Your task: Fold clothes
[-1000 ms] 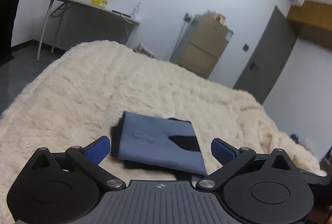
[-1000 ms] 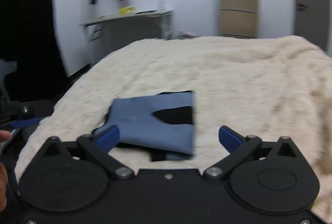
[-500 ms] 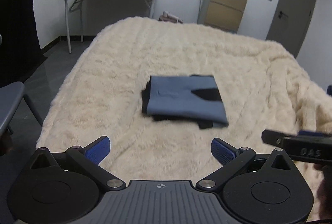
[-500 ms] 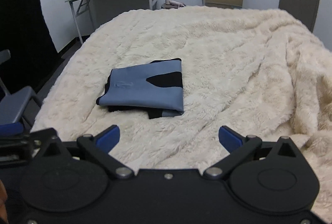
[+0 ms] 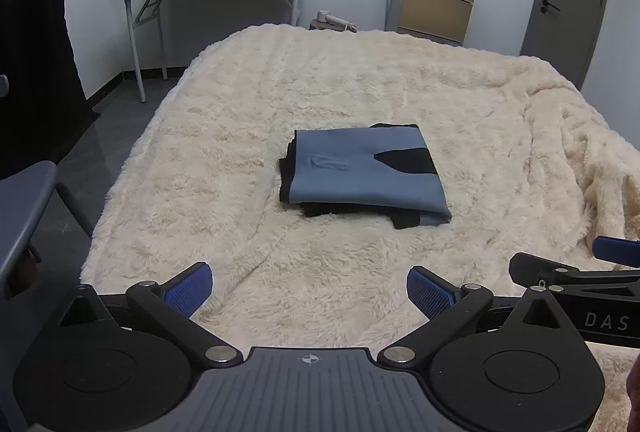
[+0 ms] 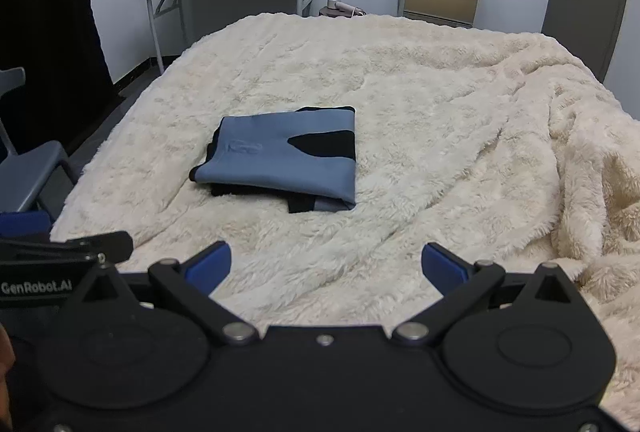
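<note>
Both grippers have drawn back from the garment (image 5: 364, 172) toward the near edge of the bed (image 5: 224, 168), which earlier frames showed almost between the fingers. It lies folded in a flat blue-and-black rectangle mid-bed (the fold looks finished). The left gripper (image 5: 310, 290) and right gripper (image 6: 326, 266) both hang wide apart, holding nothing. The right view alone shows the blanket bunched at the bed's right edge; each view catches the other gripper.
</note>
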Demonstrator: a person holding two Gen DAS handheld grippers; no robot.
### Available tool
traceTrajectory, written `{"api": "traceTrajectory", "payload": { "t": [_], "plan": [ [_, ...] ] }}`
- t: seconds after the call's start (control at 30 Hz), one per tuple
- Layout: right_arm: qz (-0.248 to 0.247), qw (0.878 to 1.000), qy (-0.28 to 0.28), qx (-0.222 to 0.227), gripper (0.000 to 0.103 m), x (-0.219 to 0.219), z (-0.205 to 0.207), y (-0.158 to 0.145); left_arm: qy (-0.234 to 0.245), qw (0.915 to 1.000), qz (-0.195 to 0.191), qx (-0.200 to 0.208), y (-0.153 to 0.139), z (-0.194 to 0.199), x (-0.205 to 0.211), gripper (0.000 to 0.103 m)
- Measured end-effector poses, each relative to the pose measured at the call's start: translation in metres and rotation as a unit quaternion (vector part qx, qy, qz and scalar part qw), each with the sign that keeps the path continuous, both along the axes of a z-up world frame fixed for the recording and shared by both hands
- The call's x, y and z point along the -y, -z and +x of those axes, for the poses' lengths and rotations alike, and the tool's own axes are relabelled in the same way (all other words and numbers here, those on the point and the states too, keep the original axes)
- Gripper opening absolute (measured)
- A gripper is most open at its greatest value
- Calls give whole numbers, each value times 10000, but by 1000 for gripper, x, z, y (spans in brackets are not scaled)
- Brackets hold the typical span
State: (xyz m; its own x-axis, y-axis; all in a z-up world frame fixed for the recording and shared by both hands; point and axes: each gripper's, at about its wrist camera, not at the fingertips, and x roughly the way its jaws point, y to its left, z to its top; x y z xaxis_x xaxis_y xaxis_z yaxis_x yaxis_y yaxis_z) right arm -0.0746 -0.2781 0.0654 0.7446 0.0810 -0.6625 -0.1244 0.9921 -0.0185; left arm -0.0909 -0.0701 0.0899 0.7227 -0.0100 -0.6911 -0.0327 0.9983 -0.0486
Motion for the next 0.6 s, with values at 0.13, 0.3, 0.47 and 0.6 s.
{"api": "traceTrajectory", "payload": {
  "t": [0.13,0.3,0.47,0.6],
  "plan": [
    [33,10000,-1,7,103,-2,2,1,-8,10000,7,3,0,-1,0,103],
    [67,10000,-7,-20,103,-4,4,3,-30,10000,29,-6,0,-1,1,103],
    [64,10000,-1,-5,103,-5,4,2,-43,10000,38,1,-1,0,1,103],
    [44,10000,-2,-3,103,-4,4,2,-48,10000,56,4,-1,0,1,103]
  ]
}}
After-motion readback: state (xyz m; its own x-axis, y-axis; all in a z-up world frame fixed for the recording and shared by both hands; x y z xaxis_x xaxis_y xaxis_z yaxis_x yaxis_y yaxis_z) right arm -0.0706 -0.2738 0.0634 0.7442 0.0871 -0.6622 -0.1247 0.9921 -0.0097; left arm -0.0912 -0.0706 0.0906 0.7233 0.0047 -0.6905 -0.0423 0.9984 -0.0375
